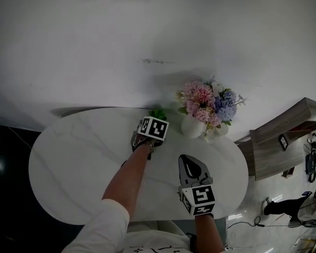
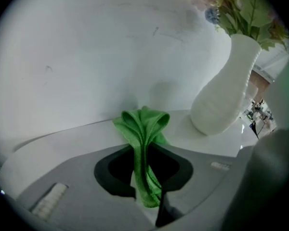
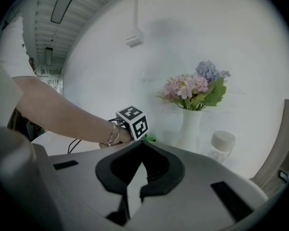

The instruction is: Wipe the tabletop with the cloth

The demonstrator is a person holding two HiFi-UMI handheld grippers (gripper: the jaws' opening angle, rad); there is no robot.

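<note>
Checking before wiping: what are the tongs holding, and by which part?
Left tongs pinch the green cloth at its bunched middle; right tongs hold nothing.

Right gripper (image 3: 142, 144) in foreground, jaws together on nothing; past their tips a bare forearm (image 3: 62, 112) with wrist bangles (image 3: 113, 134) extends from the left to the left gripper's marker cube (image 3: 133, 122), scrap of green cloth (image 3: 149, 139) just beside it, white vase (image 3: 190, 129) of flowers (image 3: 195, 88) and white-lidded jar (image 3: 221, 146) at right.

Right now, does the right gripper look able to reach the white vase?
Probably yes: only bare tabletop lies between the right gripper and the white vase; the left gripper, shut on the green cloth, sits off to one side. The right jaws are shut.
</note>
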